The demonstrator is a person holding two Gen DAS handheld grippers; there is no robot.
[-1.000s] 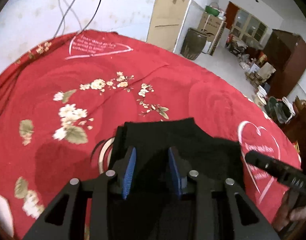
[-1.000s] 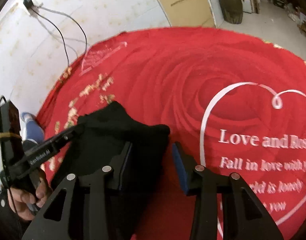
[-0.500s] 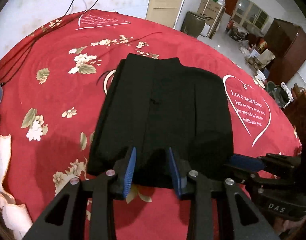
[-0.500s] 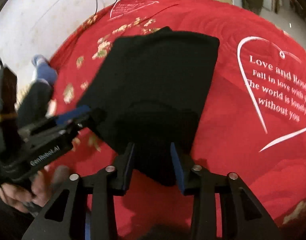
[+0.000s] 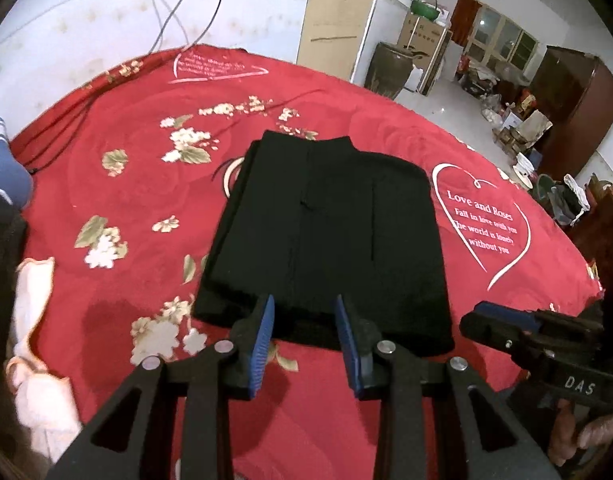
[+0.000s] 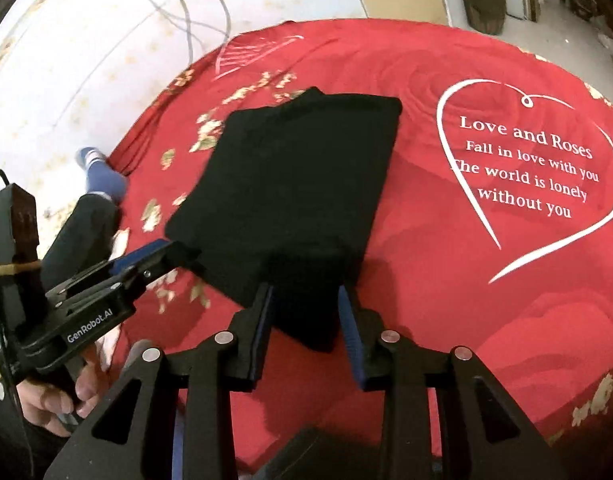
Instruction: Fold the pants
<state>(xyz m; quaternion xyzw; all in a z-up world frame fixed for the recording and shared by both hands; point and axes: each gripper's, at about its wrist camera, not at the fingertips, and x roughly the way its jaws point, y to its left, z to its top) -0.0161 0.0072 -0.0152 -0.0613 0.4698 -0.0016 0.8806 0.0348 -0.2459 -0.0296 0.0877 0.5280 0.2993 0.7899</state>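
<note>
Black pants (image 5: 326, 236): folded into a compact rectangle, lying flat on the red bedspread (image 5: 118, 280) of the bed, between the floral print (image 5: 186, 148) on one side and the white heart motif (image 5: 482, 220) with "Love and Roses" lettering on the other

Left gripper (image 5: 304, 328): blue-padded fingers (image 5: 262, 336) spread apart, holding nothing; tips at the near edge of the pants, above the cloth; whether they touch it cannot be told

Right gripper (image 6: 304, 316): fingers (image 6: 352, 340) likewise parted, empty; tips flank the near corner of the pants; contact unclear

Each gripper shows in the other's view, held in a bare hand (image 6: 46, 400) at the frame edge

Wall (image 5: 106, 12): white, patterned, with hanging cables (image 5: 174, 8)

Background, left wrist view: dark ceramic jar (image 5: 390, 68), cardboard box (image 5: 422, 32), brown wooden cabinet (image 5: 574, 100)
</note>
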